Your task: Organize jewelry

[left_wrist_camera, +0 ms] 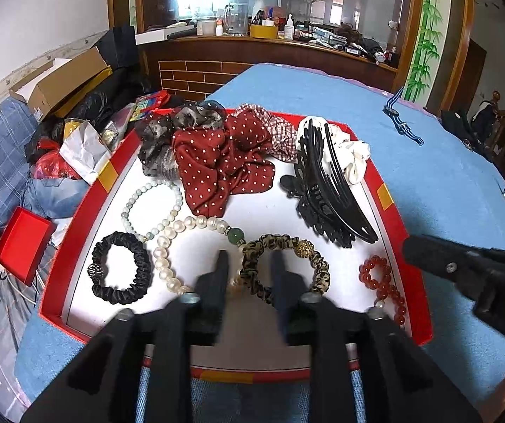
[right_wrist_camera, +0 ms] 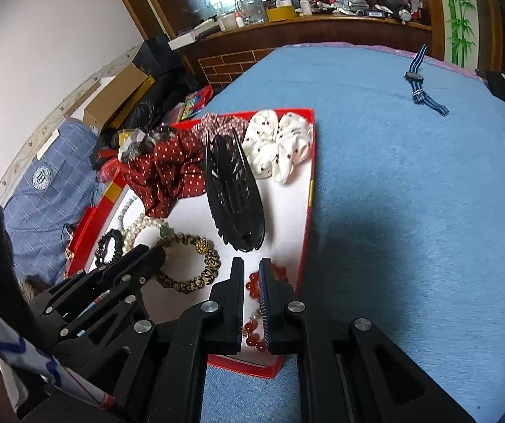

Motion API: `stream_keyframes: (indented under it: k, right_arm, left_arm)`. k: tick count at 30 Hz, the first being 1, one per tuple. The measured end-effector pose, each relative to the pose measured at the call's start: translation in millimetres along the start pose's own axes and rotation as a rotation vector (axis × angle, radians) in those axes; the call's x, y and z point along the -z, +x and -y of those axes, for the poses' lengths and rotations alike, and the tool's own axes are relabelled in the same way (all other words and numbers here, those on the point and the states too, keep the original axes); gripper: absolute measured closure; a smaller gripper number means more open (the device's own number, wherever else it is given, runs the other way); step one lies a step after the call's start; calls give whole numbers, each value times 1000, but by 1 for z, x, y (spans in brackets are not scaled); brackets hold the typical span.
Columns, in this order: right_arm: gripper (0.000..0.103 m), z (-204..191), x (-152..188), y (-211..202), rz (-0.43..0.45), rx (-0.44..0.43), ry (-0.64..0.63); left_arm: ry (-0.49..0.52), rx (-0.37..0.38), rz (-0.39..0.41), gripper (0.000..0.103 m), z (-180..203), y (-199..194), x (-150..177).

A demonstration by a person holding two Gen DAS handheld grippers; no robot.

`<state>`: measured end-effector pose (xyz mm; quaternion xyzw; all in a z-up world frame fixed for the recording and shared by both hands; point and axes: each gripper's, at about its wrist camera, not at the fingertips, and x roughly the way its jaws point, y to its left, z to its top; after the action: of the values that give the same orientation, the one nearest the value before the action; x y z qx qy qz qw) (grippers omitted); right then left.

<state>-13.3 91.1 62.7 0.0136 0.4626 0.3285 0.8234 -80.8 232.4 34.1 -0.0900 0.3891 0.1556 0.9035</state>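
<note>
We see the left gripper (left_wrist_camera: 250,268) nearest the lens, hovering over the front of the red tray (left_wrist_camera: 419,292), fingers spread apart with nothing pinched; its tips frame the leopard-print scrunchie (left_wrist_camera: 317,271), which lies flat on the white tray floor with a gold bead ball (left_wrist_camera: 303,245) on its far side. The right gripper (right_wrist_camera: 251,275) sits low at the tray's near right corner, fingers nearly pressed together (a slim gap shows) and the red bead bracelet (right_wrist_camera: 252,331) lies under and between them; we cannot tell if the pads actually touch the beads. Left of the scrunchie a white pearl strand (left_wrist_camera: 162,257) with a green bead (left_wrist_camera: 235,235) curves across the floor, and beside that a black scrunchie (left_wrist_camera: 122,268). Further back a pale green-white bead bracelet (left_wrist_camera: 154,208) lies just in front of the dark red polka-dot scrunchie (left_wrist_camera: 217,162). A big black claw clip (left_wrist_camera: 326,190) rests on its side right of centre. Along the far wall: a grey sheer scrunchie (left_wrist_camera: 168,134), a red checked scrunchie (left_wrist_camera: 277,130), a white printed scrunchie (right_wrist_camera: 280,144). Beyond the tray, on the blue cloth (right_wrist_camera: 411,194), a striped-strap watch (right_wrist_camera: 419,84) lies well apart from everything.
</note>
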Motion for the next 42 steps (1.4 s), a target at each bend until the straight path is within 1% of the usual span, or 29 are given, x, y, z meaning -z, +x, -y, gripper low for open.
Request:
stream_keyframes:
  k: [3,5,8,10,11,12,13,17,21,22,24,29,31,39,42]
  right_arm:
    - [80,1,-1,-11,25,0,5]
    - [78,1,0,-19,41,6,5]
    - [76,0,3,-33,71,17,-4]
    - [64,0,5,-41,93,33,-11]
    - [62,0,7,-46,104,42,-16]
    - [58,1,9,-50,117,53,-20]
    - [56,2,12,-54,126,61,-22]
    - [52,6,22,-62,139,82,-32]
    - [48,13,33,-69,147,101,-37]
    - [44,16,35,-70,149,99,-32]
    - [41,21,38,-73,155,99,-25]
    - [40,32,45,-80,164,101,-10]
    - [36,37,48,-83,168,104,1]
    - [36,42,55,-89,178,102,14]
    - [36,41,56,-90,180,101,14]
  left_arm:
    - [5,-12,12,73,1,-4,-1]
    - [1,-15,19,72,1,-7,-1]
    - [8,-38,47,66,4,-16,-1]
    - [12,-51,67,60,6,-21,-1]
    - [15,-60,82,57,8,-25,-1]
    - [17,-65,92,53,9,-28,-1]
    - [19,-68,100,48,10,-31,0]
    - [24,-82,122,43,16,-41,4]
    - [38,-100,139,33,25,-48,9]
    - [45,-106,140,31,27,-48,11]
    - [58,-115,129,31,31,-46,12]
    - [67,-134,112,31,37,-42,17]
    - [72,-141,108,31,38,-41,19]
    - [78,-173,84,30,37,-36,24]
    - [77,-186,76,27,35,-34,26]
